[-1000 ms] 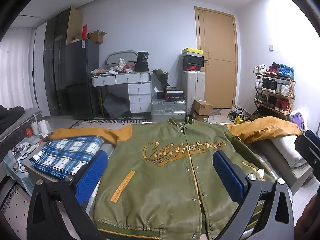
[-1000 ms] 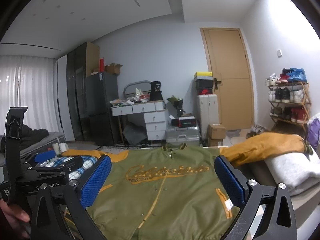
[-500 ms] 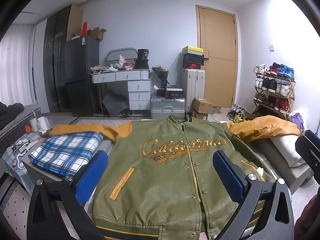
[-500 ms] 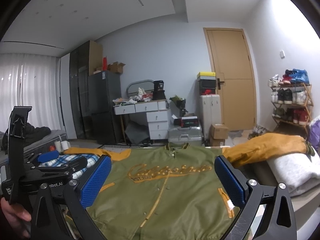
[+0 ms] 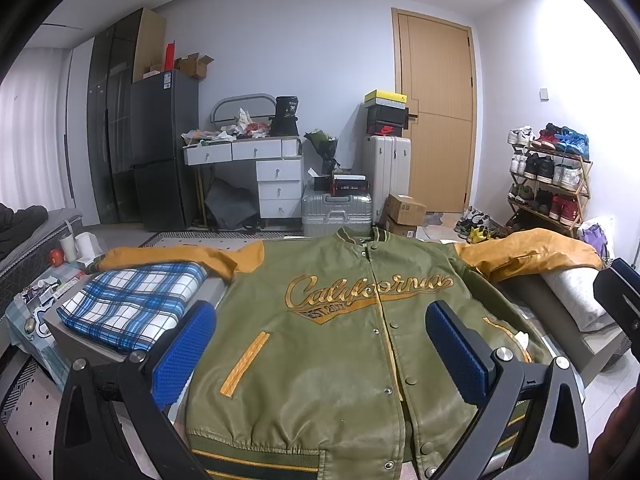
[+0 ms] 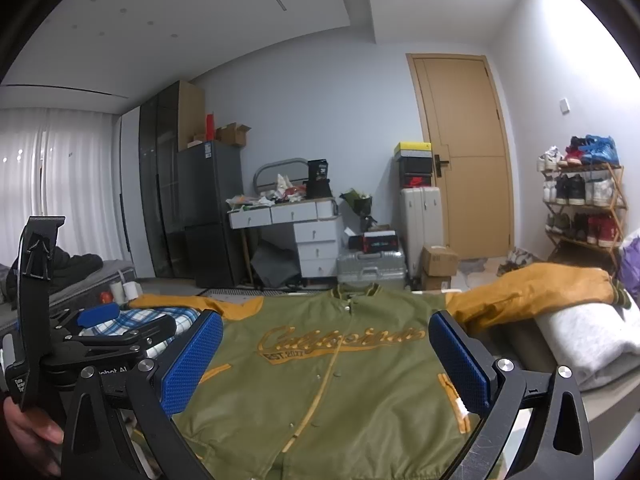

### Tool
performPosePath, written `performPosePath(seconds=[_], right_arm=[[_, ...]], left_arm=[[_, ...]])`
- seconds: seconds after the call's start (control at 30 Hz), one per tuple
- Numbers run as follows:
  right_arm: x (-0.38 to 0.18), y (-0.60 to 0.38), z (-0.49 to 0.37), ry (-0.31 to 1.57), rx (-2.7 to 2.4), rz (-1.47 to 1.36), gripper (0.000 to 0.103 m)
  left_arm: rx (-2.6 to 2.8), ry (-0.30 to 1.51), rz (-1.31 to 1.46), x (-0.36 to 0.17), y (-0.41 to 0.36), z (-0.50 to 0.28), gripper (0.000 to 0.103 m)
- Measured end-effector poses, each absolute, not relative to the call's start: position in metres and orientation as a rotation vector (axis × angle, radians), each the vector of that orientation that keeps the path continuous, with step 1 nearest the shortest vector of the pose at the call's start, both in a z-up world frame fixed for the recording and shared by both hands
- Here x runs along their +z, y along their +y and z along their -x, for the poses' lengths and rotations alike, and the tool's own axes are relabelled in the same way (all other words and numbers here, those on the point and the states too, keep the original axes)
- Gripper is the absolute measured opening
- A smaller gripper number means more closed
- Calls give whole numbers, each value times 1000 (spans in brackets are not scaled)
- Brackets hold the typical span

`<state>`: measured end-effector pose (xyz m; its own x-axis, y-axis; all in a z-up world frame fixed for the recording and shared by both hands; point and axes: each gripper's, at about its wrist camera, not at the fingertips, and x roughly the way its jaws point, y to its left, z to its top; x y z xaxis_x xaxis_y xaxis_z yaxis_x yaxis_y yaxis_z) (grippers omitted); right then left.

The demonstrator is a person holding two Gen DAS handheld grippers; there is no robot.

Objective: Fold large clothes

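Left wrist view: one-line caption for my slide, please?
Open left hand-held gripper above a green California jacket spread flat, a folded plaid shirt beside it.

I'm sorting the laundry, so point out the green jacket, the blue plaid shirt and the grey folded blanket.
green jacket (image 5: 344, 344): left wrist view, chest panel.
blue plaid shirt (image 5: 132, 304): left wrist view, top face.
grey folded blanket (image 6: 580, 340): right wrist view, upper fold.

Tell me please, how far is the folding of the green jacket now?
Done: the green jacket lies flat, front up, snapped shut, both orange sleeves spread out; a folded plaid cloth sits beside it. In hand: nothing; the left gripper and right gripper hover open above it. Left: every fold, sleeves first, probably.
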<state>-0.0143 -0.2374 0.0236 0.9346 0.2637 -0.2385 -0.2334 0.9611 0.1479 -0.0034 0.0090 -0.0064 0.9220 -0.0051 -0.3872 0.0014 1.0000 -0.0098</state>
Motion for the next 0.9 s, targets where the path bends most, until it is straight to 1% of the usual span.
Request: performPosePath(seconds=[0.9], right_arm=[[16, -253, 2, 286, 250, -143, 103]], left_arm=[[-5, 415, -8, -17, 6, 0, 102]])
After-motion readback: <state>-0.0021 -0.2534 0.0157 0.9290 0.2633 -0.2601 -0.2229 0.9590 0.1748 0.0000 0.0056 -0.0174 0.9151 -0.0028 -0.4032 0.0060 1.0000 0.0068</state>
